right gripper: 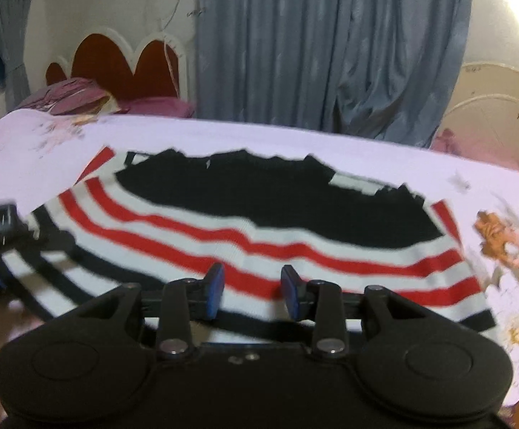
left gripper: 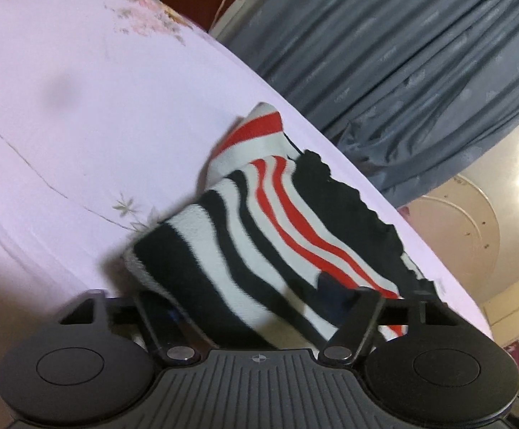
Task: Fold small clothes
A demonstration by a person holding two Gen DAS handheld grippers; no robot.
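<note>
1. Striped garment [right gripper: 245, 236] (black/white/red knit, w/ a black panel at its far side) lies spread on the bed [right gripper: 331, 146], near the front edge. The left end is lifted and bunched; the rest lies fairly flat.
2. Left tongs [left gripper: 259, 307]: the raised black-and-white end of the garment drapes between the jaws and over them. Jaws stand mid-width; the fingertips are hidden by cloth, so can't tell if they pinch it yet.
3. Right tongs [right gripper: 252, 293]: blue pads [right gripper: 216, 291] stand narrow but apart, above the near hem on a red stripe. The cloth shows in the gap and nothing is nipped.
4. Step in hand, as I judge it: take the near hem at two spots, then carry it over toward the black panel.
5. To do it well: get the left nip firm on one layer edge, not on the whole bunch. Bring the right pads down onto the hem and close them before any lift.
6. Keep both hands level w/ each other so the stripes line up and the fold runs straight.
7. Risks: the knit is stretchy and may sag between grips. The flowered sheet [right gripper: 509, 250] could get caught in the pinch. Both views are blurred, so fine contact is unclear.
</note>
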